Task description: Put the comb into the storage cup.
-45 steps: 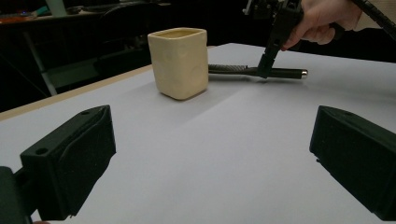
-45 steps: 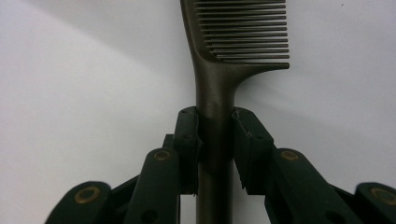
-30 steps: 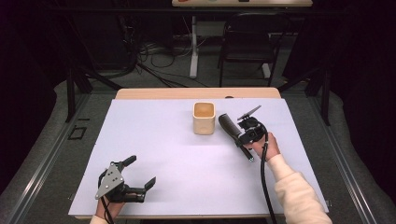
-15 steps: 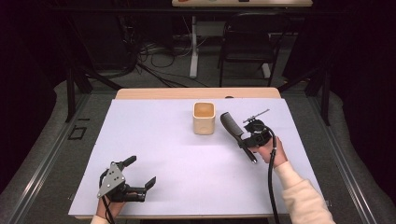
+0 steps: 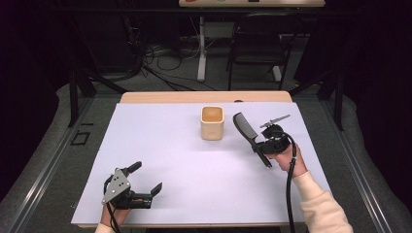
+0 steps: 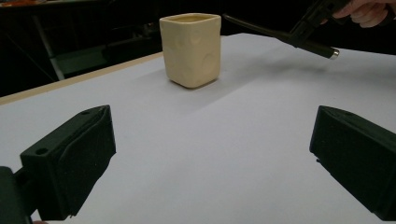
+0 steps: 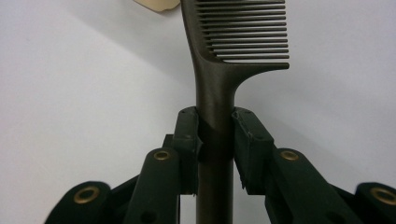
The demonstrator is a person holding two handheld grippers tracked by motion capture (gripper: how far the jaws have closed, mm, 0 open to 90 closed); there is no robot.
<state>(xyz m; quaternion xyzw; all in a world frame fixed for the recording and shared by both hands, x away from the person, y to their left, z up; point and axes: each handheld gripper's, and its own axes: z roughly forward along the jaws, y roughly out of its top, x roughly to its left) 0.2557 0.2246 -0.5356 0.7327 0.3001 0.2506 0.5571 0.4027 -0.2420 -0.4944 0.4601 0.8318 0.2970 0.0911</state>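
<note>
The right gripper (image 5: 261, 144) is clamped on the handle of a dark comb (image 5: 245, 127), held above the white table cover (image 5: 160, 145) at the person's right side of the table. In the right gripper view the two jaws press against either side of the comb's (image 7: 219, 84) round handle just below where the teeth begin, so the toothed part stands out beyond the jaw tips and the rest of the handle runs back between the jaws toward the camera. From the high view the comb slants up and away from the gripper, its toothed end pointing toward the far left, near the beige cup (image 5: 212, 123) but apart from it; the handle's tail sticks out on the near side of the gripper. The cup stands upright near the middle of the far half of the table, and the left gripper view shows the cup (image 6: 190, 49) with the comb's (image 6: 261, 29) tip close beside its rim, off the surface. The left gripper (image 5: 145, 187) rests low at the near left corner of the cover, its jaws spread wide and holding nothing, well apart from the cup and comb.
</note>
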